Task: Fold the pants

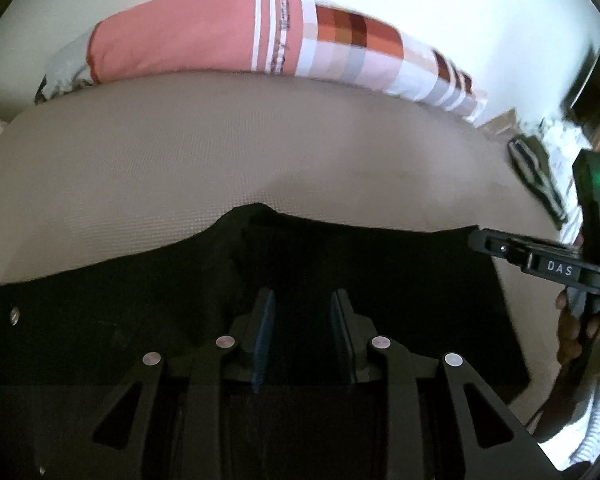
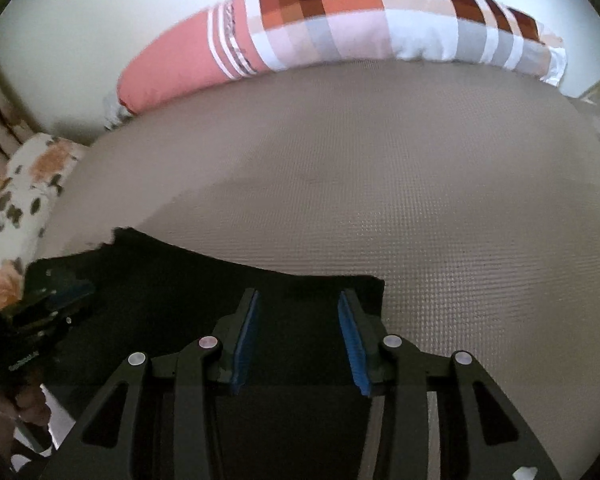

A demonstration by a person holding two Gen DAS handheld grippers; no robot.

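Left wrist view: the black pants (image 1: 340, 264) lie flat on the near part of the bed (image 1: 260, 152), their far edge running across the taupe bedspread. The left gripper (image 1: 303, 336) hovers over the cloth with its 2 fingers (image 1: 265, 340) narrowly parted and nothing visibly pinched between the pads. The right gripper (image 1: 540, 256), held by a hand (image 1: 580, 328), sits at the pants' right edge. Judging from the squared, doubled shape, a fold looks just laid down, and the step in hand is letting go. The next move likely calls for a fresh pinch on an edge or corner.

Right wrist view: the right gripper (image 2: 300, 340) is over the pants' far right corner (image 2: 364, 292), fingers (image 2: 352, 340) moderately apart, cloth below them but not clamped. The left gripper (image 2: 48, 300) shows dimly at the left.

Around: a long pink-and-checked pillow (image 2: 300, 28) lies along the far edge of the bed, a floral pillow (image 2: 32, 184) at the left edge, and striped dark cloth (image 1: 536, 172) near the right edge. All are well apart from the pants, and the bedspread ahead is free for another fold.
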